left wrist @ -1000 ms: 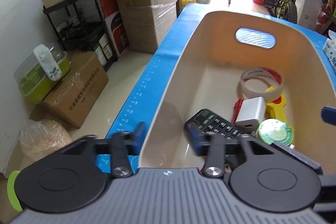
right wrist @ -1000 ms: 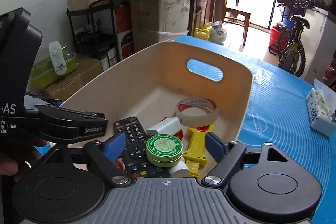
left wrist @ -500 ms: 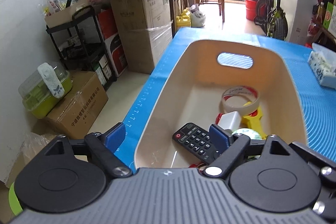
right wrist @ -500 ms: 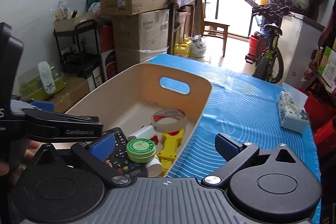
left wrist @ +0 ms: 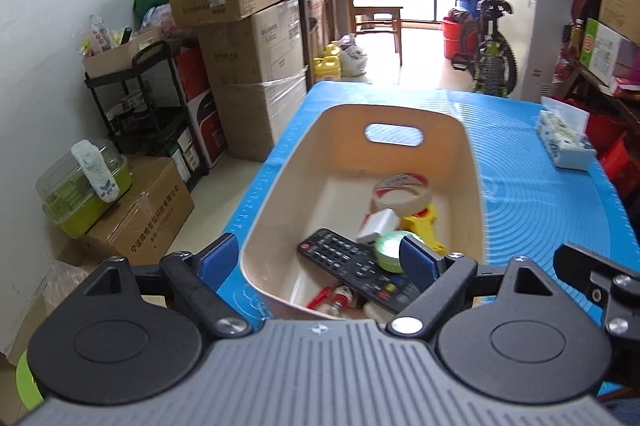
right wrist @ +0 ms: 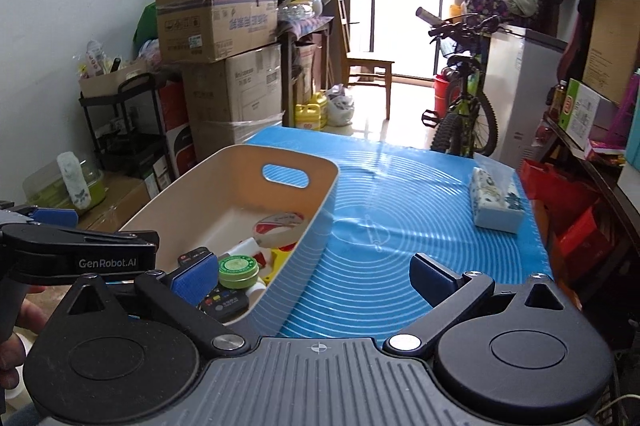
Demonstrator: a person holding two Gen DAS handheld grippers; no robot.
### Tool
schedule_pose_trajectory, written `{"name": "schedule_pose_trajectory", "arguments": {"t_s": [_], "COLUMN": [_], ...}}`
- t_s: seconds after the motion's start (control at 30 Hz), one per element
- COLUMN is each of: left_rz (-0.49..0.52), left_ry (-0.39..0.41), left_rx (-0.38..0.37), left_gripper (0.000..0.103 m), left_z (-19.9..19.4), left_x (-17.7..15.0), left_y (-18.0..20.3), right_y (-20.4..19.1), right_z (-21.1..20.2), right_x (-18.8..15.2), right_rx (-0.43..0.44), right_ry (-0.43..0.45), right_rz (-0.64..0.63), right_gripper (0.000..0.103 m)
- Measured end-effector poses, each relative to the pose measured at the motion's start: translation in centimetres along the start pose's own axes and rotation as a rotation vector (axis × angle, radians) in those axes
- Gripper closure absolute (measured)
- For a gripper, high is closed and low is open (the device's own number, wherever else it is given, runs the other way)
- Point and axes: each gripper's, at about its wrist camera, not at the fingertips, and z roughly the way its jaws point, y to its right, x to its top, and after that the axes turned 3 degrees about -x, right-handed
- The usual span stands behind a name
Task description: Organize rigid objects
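Observation:
A beige bin (left wrist: 280,194) (right wrist: 320,210) stands on the blue mat (right wrist: 400,210). Inside lie a black remote (left wrist: 352,266), a green round tin (left wrist: 388,250) (right wrist: 238,268), a tape roll (left wrist: 402,190) (right wrist: 282,226), a white charger (left wrist: 378,224), a yellow tool (left wrist: 426,226) and a small red item (left wrist: 320,300). My left gripper (left wrist: 318,258) is open and empty, held above the bin's near end. My right gripper (right wrist: 314,272) is open and empty, above the bin's right wall and the mat.
A tissue pack (right wrist: 496,202) (left wrist: 562,142) lies on the mat at the right. Stacked cardboard boxes (left wrist: 248,38), a black cart (left wrist: 144,106) and a bicycle (right wrist: 464,114) stand beyond the table. The table's left edge drops to the floor.
Both grippers have risen and pulled back from the bin. The left gripper's jaws have opened wide; the right gripper has shifted to the right over the mat.

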Motion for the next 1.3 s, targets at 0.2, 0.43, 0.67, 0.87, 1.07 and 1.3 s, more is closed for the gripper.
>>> {"name": "schedule_pose_trajectory", "arguments": {"t_s": [0.2,0.43,0.67,0.87,1.07,1.3], "left_rz": [0.037,0.04,0.058,0.056,0.044,0.045], "left_ry": [0.013,0.011,-0.015,-0.038,-0.033,-0.022], "left_rx": [-0.039,-0.069,-0.087,-0.084,-0.078,-0.068], "left_gripper": [0.016,0.016,0.016,0.016,0.016,0.016], "left_z": [-2.8,-4.9,-6.1,-6.3,-6.2,-5.8], "left_x": [-0.9,-1.9,-5.0,-7.0,-7.6,-8.4], "left_y": [1.8,2.8,3.4,3.1,2.5,2.5], "right_y": [1.8,3.8,4.3,3.8,4.1,3.5], "right_z": [-3.3,-6.1,-7.7,-8.5,-8.8,-8.9], "right_x": [-1.3,-3.5,-6.1,-8.1,-9.3,-9.8], "right_rx": [-0.032,-0.048,-0.059,-0.056,-0.046,-0.042], "right_ry": [0.017,0.009,-0.003,-0.01,-0.008,0.004], "right_rz": [0.035,0.08,0.101,0.087,0.123,0.099], "right_gripper": [0.003,0.003,0.003,0.003,0.003,0.003]}}
